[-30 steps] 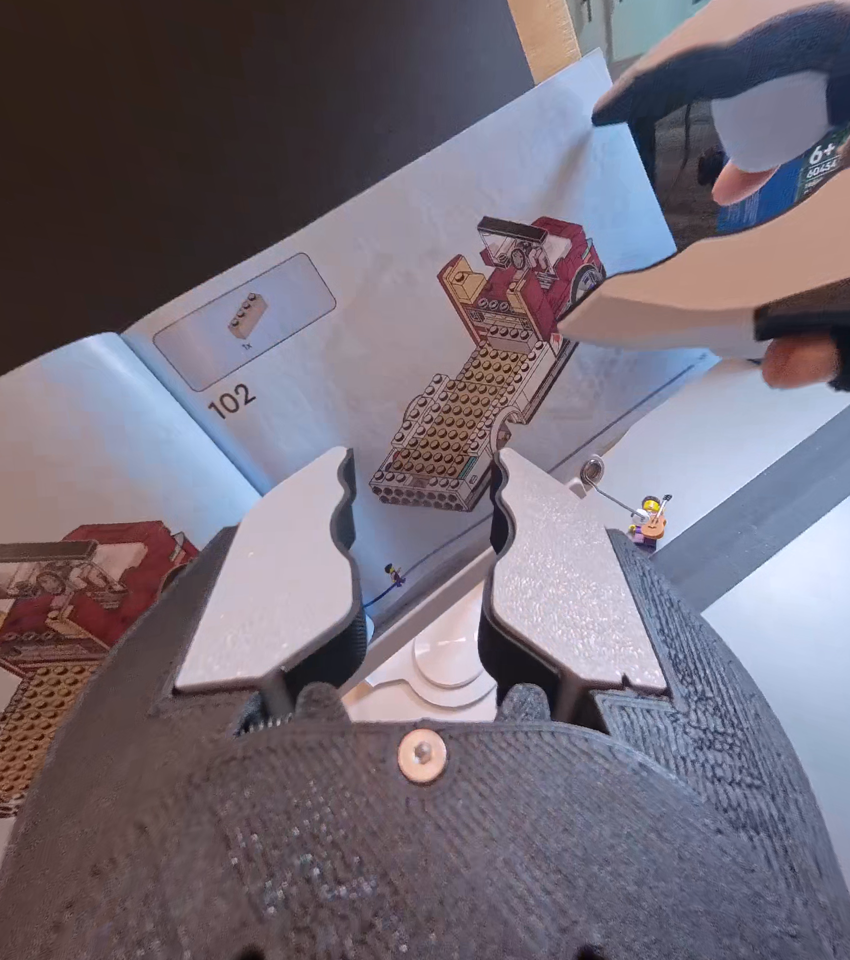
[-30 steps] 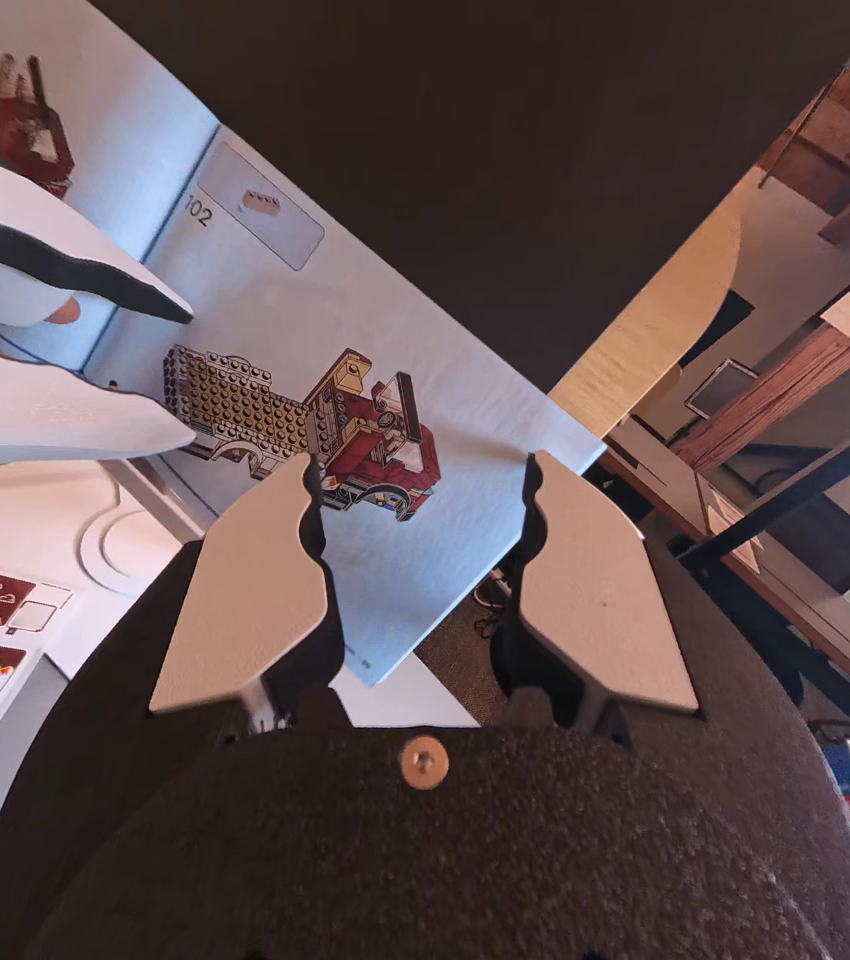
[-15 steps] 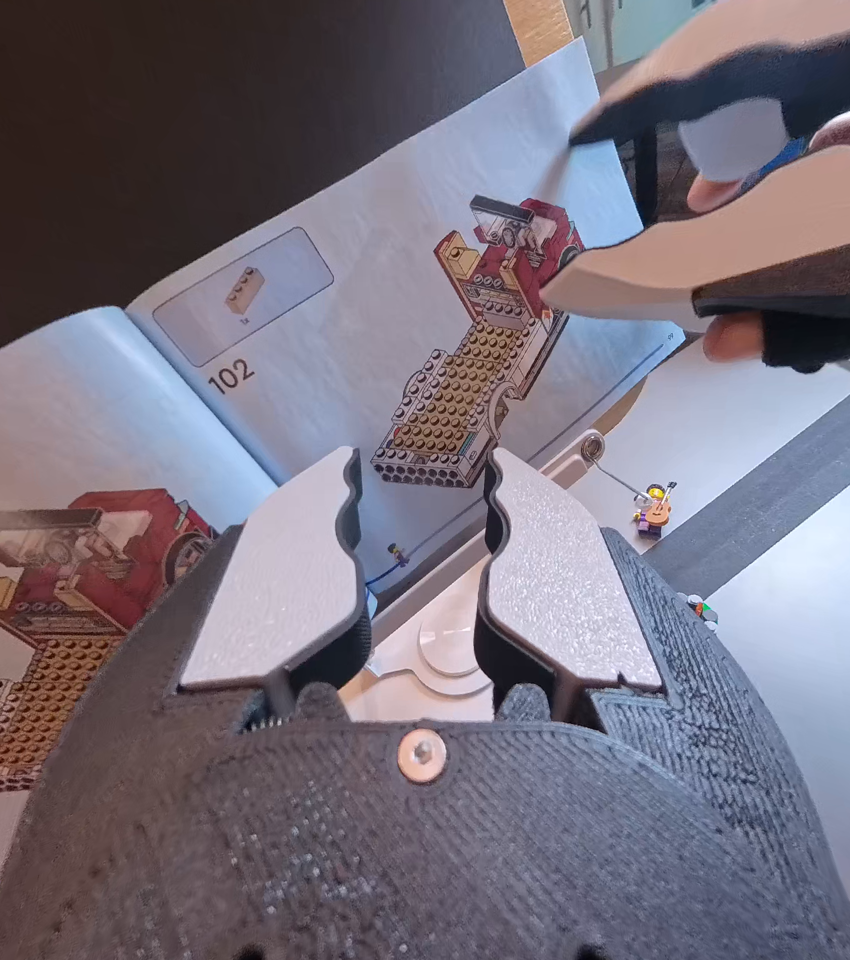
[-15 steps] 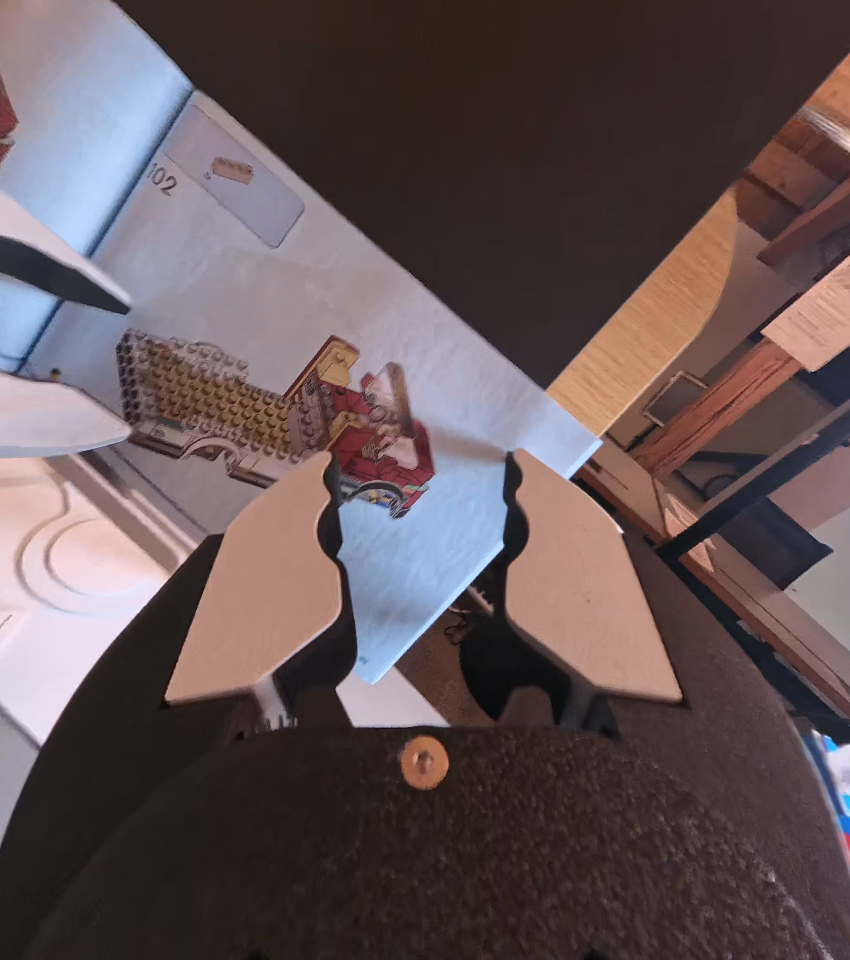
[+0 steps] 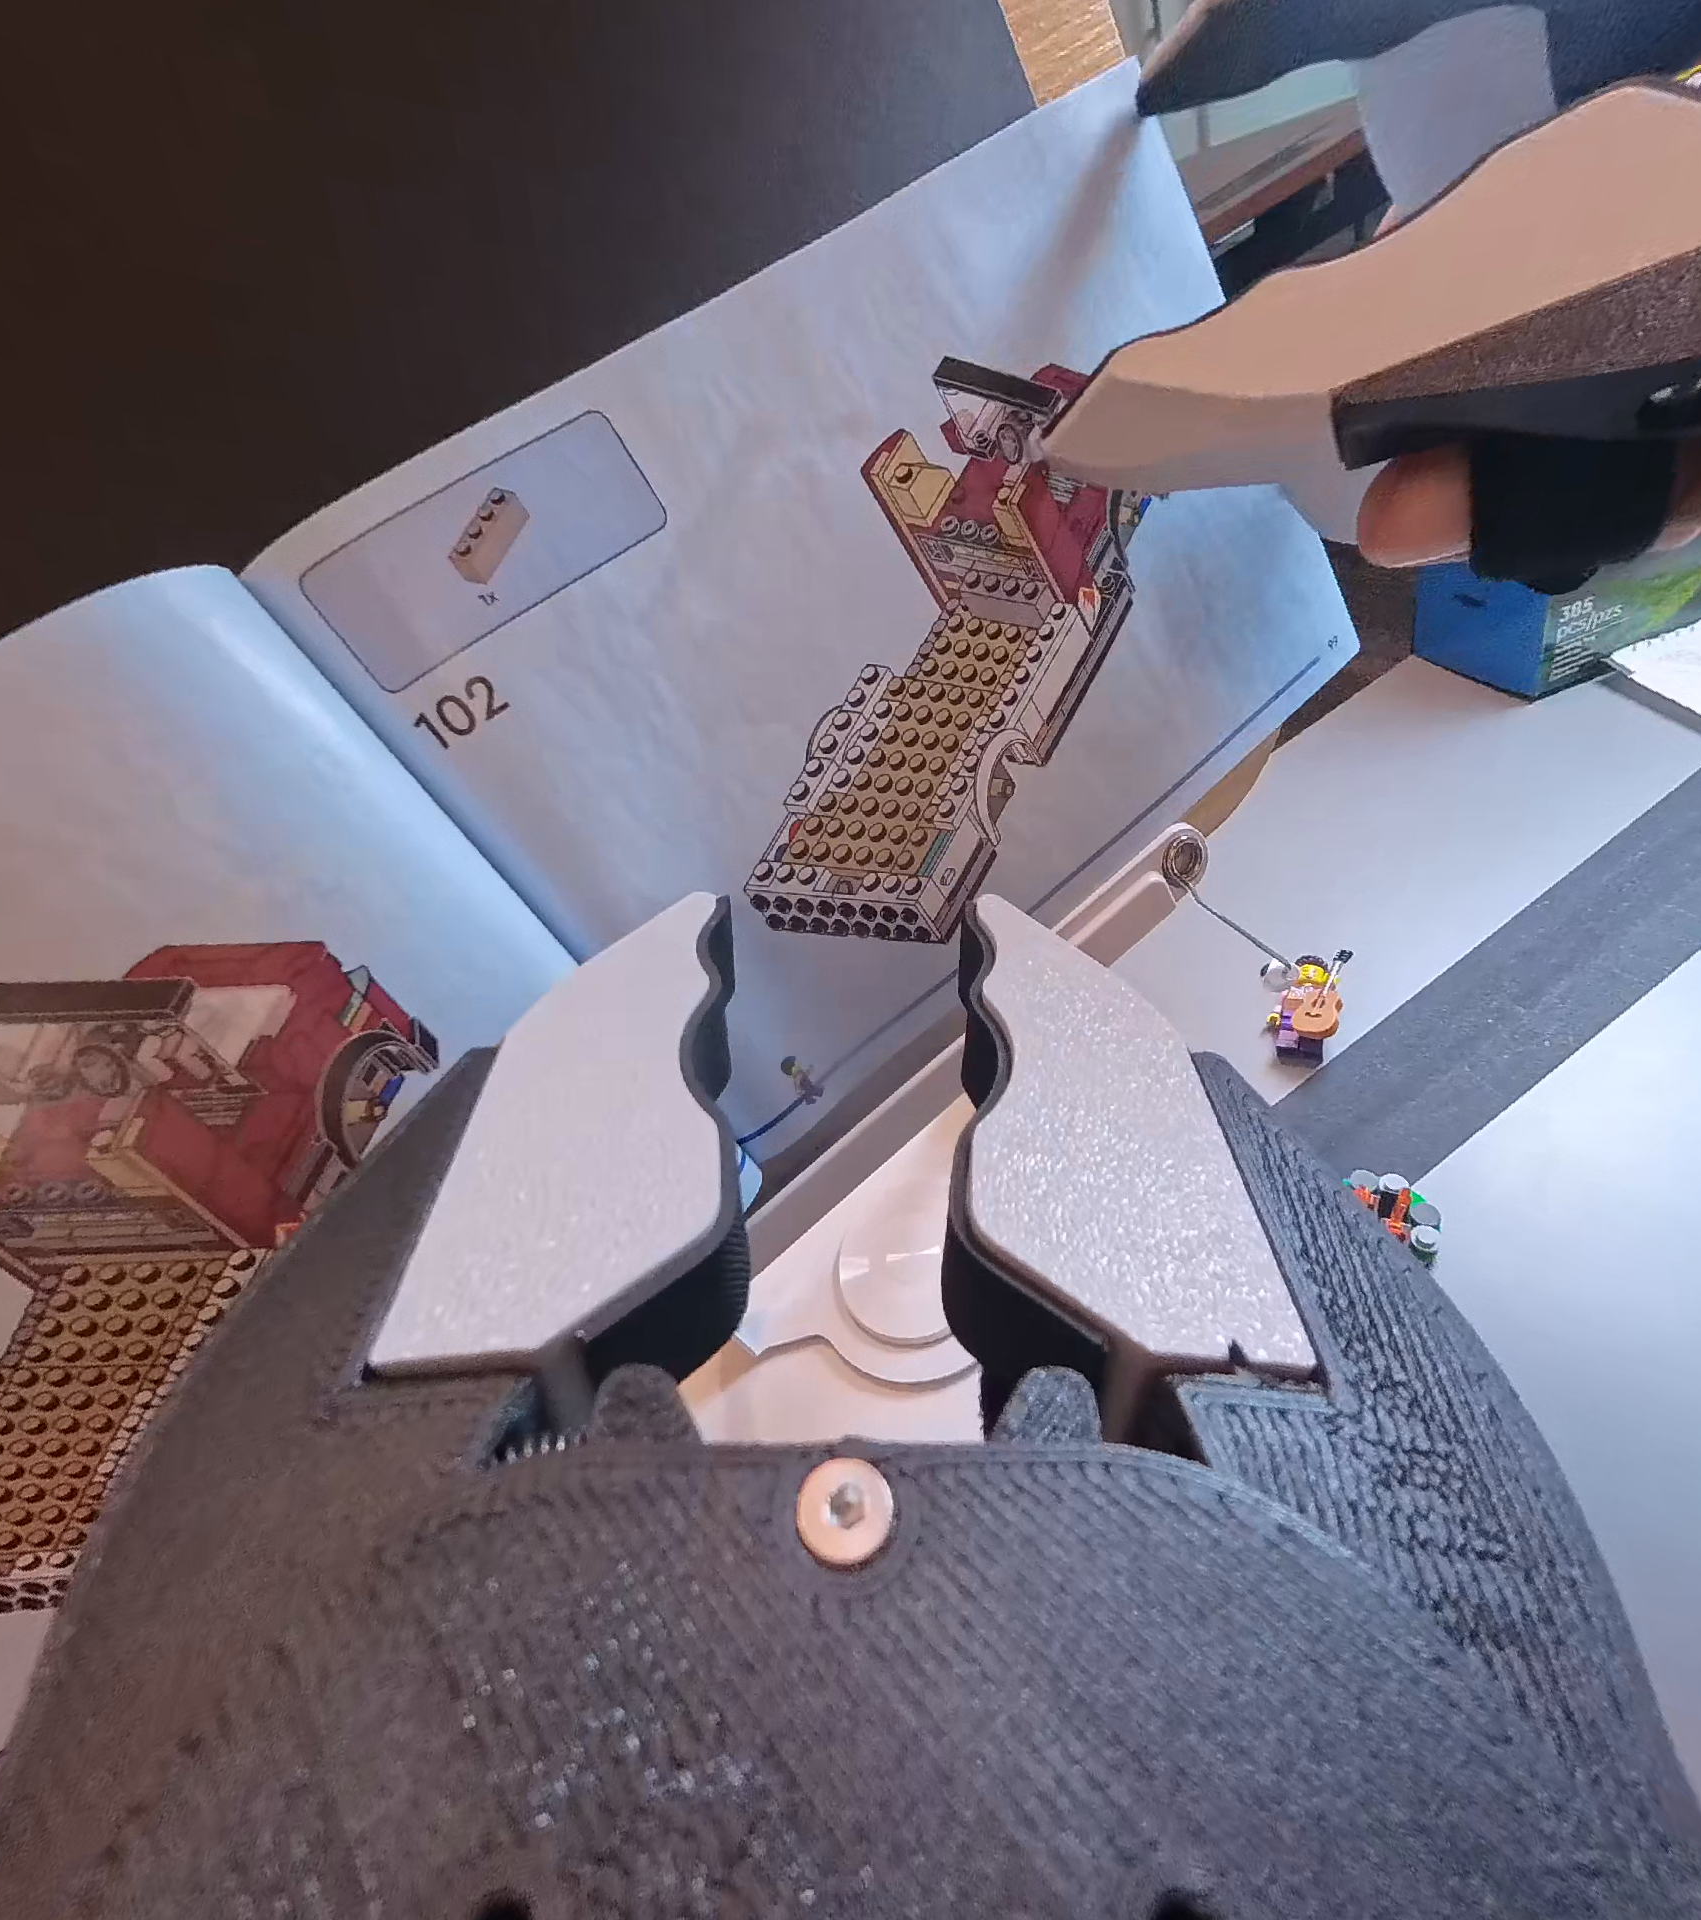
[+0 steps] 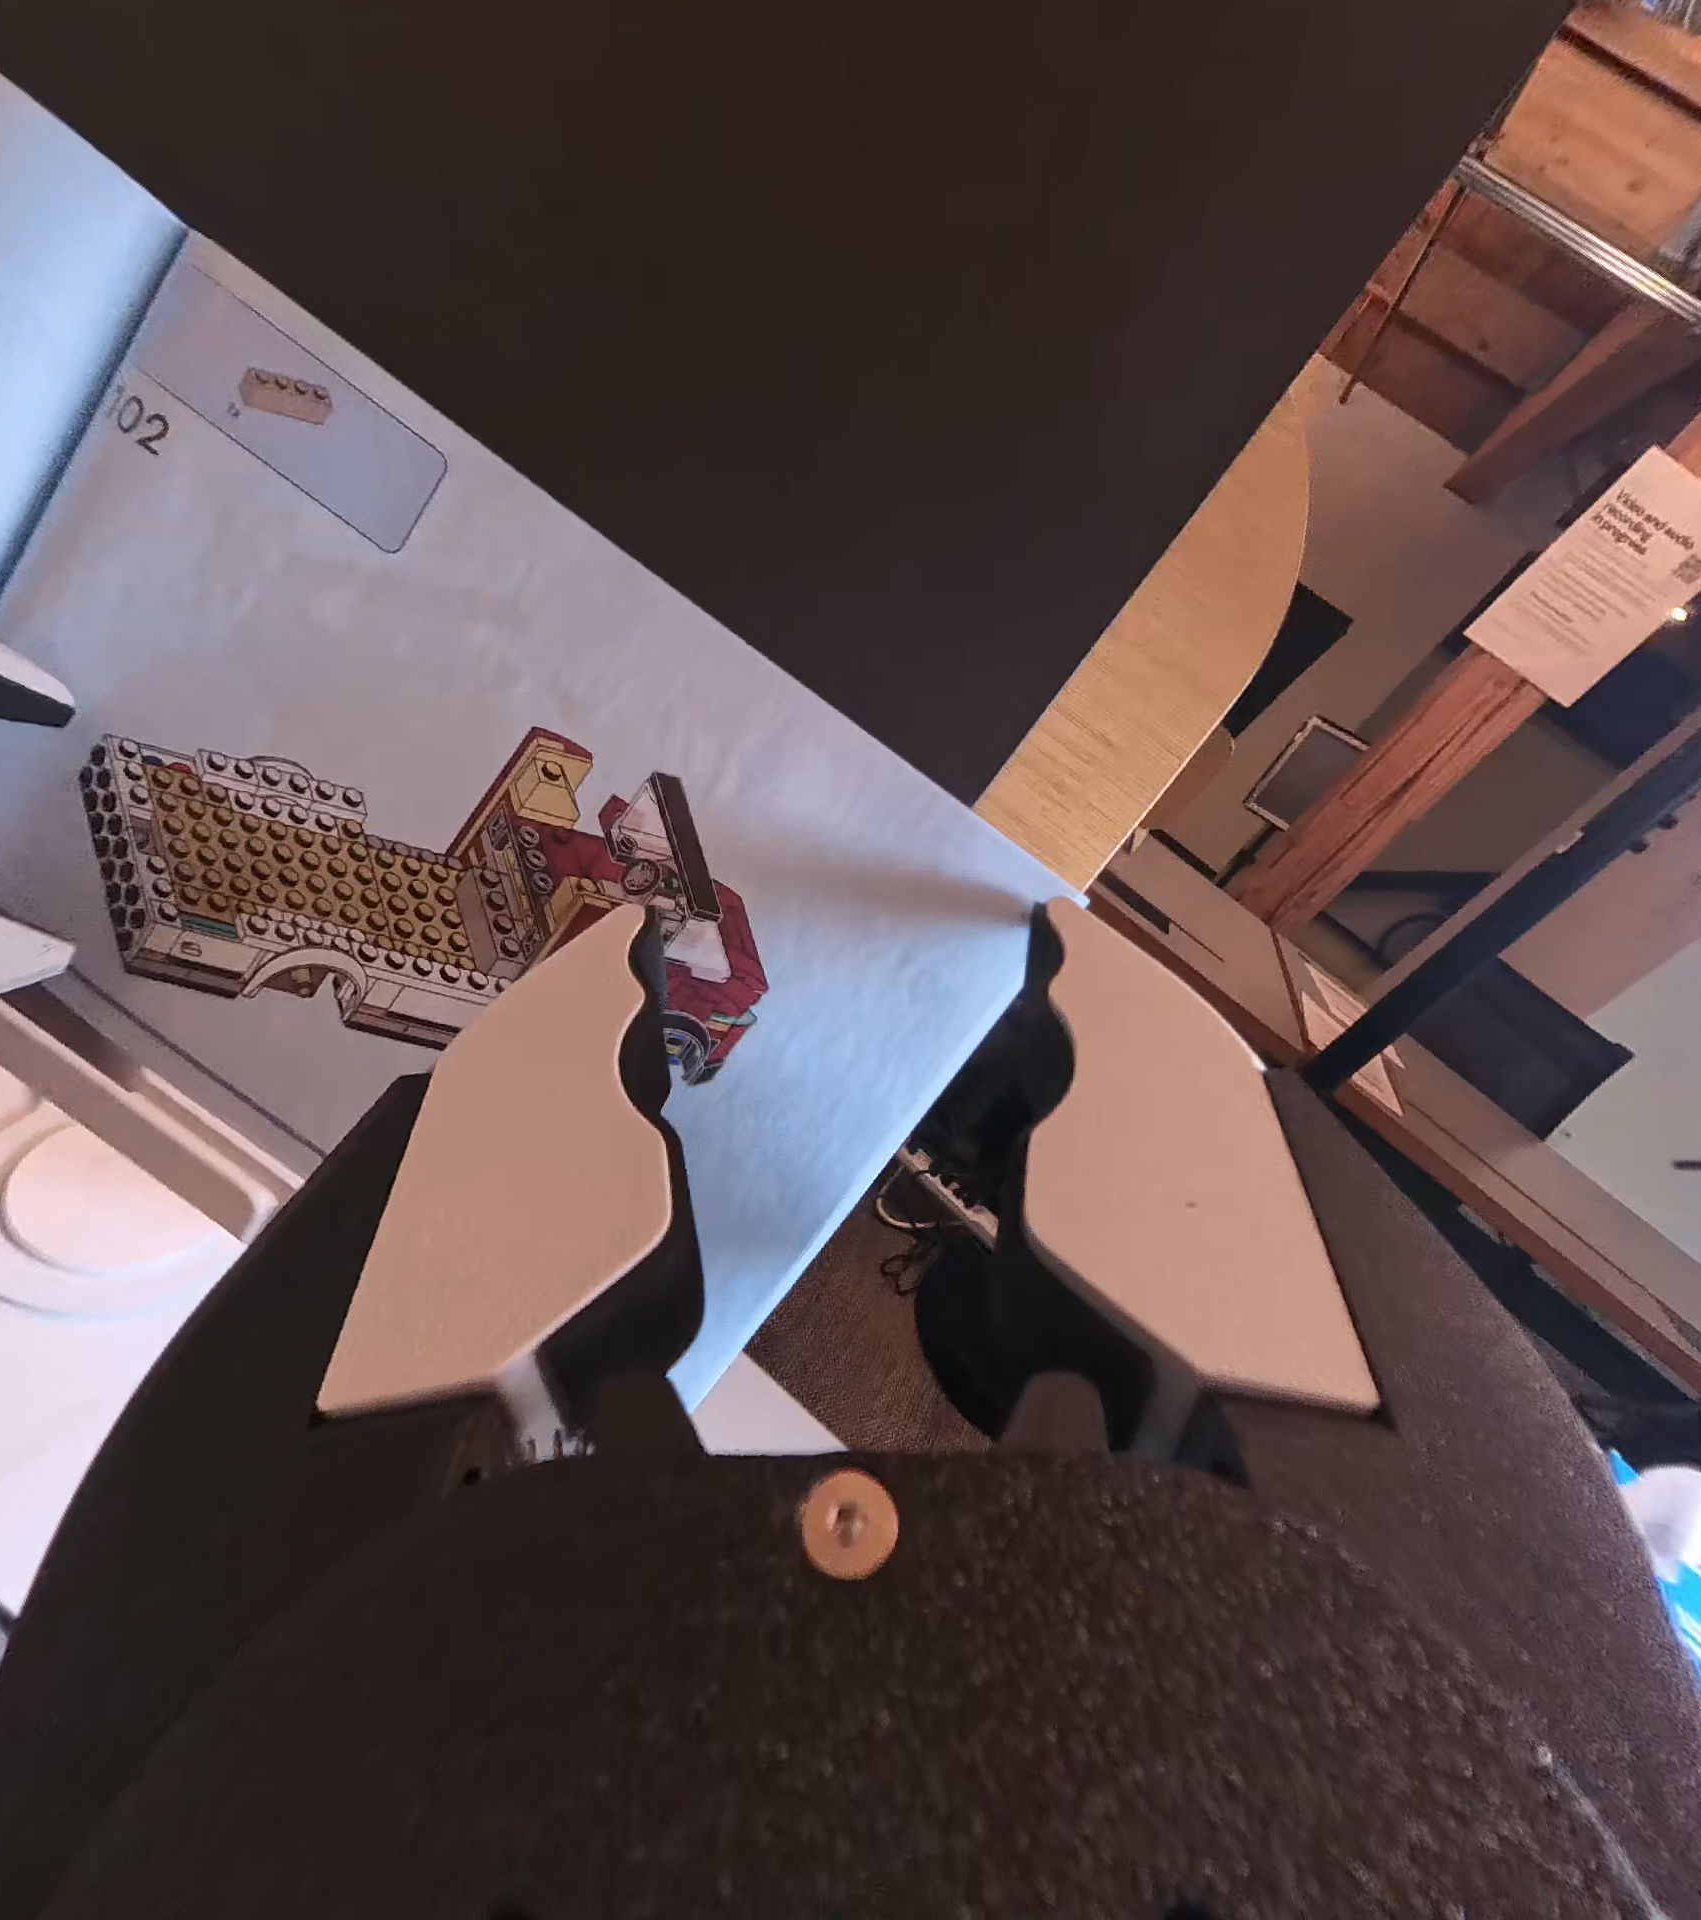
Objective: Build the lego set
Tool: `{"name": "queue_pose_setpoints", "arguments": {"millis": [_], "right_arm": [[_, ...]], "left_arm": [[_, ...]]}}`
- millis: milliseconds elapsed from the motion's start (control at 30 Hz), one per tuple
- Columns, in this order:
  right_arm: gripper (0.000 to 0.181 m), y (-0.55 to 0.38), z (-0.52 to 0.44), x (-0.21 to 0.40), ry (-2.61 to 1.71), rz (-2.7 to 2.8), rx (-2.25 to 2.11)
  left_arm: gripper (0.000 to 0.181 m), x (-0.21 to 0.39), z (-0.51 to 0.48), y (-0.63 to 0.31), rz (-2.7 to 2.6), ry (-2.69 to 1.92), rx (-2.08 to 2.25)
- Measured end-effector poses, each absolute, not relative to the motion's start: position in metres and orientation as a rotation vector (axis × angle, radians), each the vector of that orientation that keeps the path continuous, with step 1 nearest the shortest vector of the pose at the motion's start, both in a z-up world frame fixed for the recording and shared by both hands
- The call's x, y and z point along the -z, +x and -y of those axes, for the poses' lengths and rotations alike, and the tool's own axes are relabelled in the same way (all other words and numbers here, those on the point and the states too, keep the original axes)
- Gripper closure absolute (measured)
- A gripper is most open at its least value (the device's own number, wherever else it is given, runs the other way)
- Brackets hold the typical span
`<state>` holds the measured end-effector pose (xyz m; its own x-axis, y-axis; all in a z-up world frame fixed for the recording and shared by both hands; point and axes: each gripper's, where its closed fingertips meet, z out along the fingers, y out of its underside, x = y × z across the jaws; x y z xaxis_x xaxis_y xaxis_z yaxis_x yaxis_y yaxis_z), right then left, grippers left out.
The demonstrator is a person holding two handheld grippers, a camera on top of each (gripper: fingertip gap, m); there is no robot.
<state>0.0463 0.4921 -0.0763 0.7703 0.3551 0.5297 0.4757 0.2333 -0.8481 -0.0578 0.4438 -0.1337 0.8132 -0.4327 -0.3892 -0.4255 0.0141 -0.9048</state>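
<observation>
An open instruction booklet (image 5: 721, 520) leans on a white stand (image 5: 804, 1382), showing a red and tan truck build. My left gripper (image 5: 844, 920) is open and empty, close in front of the lower middle of the right-hand page. My right gripper (image 6: 838, 914) is open, with the page's outer top corner lying between its jaws but not pinched. It also shows in the left wrist view (image 5: 1095, 275) at the top right, held by a gloved hand. The booklet (image 6: 410, 675) fills the left of the right wrist view, with the left gripper (image 6: 67, 831) at the far left edge.
A minifigure with a guitar (image 5: 1308, 1008) stands on the grey table (image 5: 1604, 1403), right of the stand. A few small loose pieces (image 5: 1397, 1210) lie nearer. A blue set box (image 5: 1490, 634) and papers sit at the back right. A dark panel stands behind the booklet.
My right gripper has moved up to the right page's outer corner, its jaws a little narrower around the edge. My left gripper has barely moved.
</observation>
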Motion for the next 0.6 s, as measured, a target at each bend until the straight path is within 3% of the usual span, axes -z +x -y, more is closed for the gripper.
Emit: {"name": "queue_pose_setpoints", "arguments": {"millis": [67, 233, 267, 333, 400, 600], "right_arm": [[0.119, 0.046, -0.494, 0.077, -1.372, 0.755, 0.100], [0.162, 0.041, -0.490, 0.084, -1.380, 0.811, 0.105], [0.160, 0.042, -0.490, 0.082, -1.380, 0.807, 0.106], [0.127, 0.045, -0.493, 0.075, -1.366, 0.766, 0.130], [0.117, 0.046, -0.496, 0.071, -1.377, 0.751, 0.133], [0.116, 0.046, -0.499, 0.069, -1.385, 0.712, 0.146]], "left_arm": [[0.138, 0.134, -0.444, -0.057, -0.695, -1.598, 0.006], [0.139, 0.134, -0.444, -0.058, -0.692, -1.595, 0.010], [0.139, 0.134, -0.444, -0.057, -0.693, -1.594, 0.012], [0.139, 0.134, -0.443, -0.057, -0.697, -1.594, 0.007], [0.139, 0.135, -0.443, -0.057, -0.699, -1.595, 0.005], [0.139, 0.135, -0.444, -0.057, -0.698, -1.597, 0.011]]}}
